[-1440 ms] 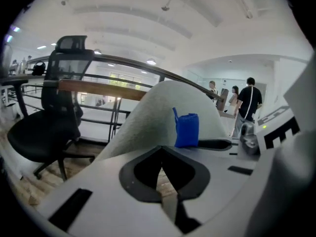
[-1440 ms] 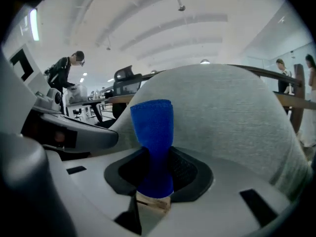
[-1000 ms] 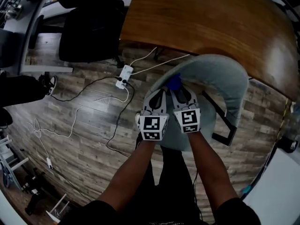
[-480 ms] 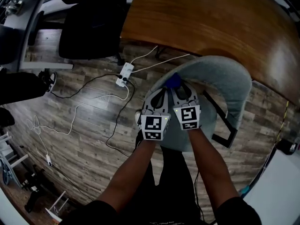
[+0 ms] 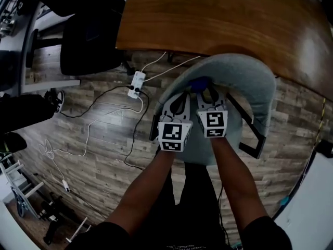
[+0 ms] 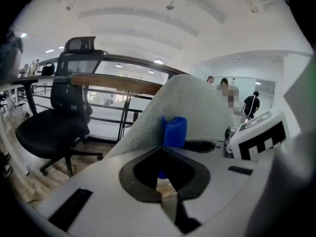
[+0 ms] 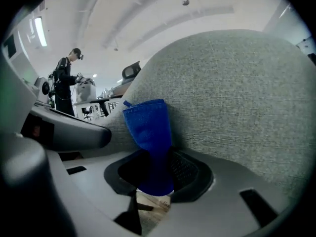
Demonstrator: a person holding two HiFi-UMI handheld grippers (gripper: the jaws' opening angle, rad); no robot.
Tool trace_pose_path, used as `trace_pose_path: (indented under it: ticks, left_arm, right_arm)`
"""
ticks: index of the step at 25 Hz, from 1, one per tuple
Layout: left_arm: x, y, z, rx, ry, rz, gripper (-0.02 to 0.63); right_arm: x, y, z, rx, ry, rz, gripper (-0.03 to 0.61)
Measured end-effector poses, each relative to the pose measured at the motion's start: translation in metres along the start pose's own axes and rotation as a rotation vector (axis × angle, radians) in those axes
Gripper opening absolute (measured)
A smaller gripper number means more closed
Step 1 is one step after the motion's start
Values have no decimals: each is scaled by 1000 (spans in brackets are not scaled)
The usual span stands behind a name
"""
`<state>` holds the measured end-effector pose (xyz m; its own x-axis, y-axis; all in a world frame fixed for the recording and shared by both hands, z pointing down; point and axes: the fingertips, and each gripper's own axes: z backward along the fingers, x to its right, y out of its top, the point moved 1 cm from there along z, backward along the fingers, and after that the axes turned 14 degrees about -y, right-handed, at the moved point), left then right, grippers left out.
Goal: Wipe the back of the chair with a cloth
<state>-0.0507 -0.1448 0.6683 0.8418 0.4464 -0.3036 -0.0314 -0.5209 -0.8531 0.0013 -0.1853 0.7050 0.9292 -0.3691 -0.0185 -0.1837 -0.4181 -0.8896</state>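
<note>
We have the wipe under way. The right gripper [image 7: 154,158] is clamped on the blue cloth [image 7: 147,126], whose free end stands up out of the jaws and lies flat against the grey fabric of the chair [image 7: 237,98]. From the head view, the cloth [image 5: 198,82] sits on the inner face of the curved back, toward its left end and just under the top edge, with the seat below our arms. The left gripper [image 5: 178,102] rides just beside the right gripper [image 5: 208,94]. Its jaws are together with nothing between them, and their tips sit close to the cloth without holding it.

The fabric shows no streak or damp mark, so we cannot say which parts have already been covered. Going by where the cloth rests, we judge that the long run of the back round to its right edge is left to do, as is the outer face, which no view shows.
</note>
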Motion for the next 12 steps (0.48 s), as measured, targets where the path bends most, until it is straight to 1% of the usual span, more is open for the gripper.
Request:
trace_pose_path:
  ticks: [4,6,8,12]
  left_arm:
    - [21,7,-23,-15,-74,-45,3]
    - [27,9,-33,-22,-93,-60,3]
    - [33,10,-41,-28,-109,-62,3]
    - [55,13,-54,-34,-176,-69,3]
  right_arm:
    - [26,-4,-1,-11,-68,-41,124]
    - [38,-7,-1,-18,-97,-68,124]
    - [53,-9,0,-23,-130,-94,124]
    - [84,-15,10,-37,-198,-129,124]
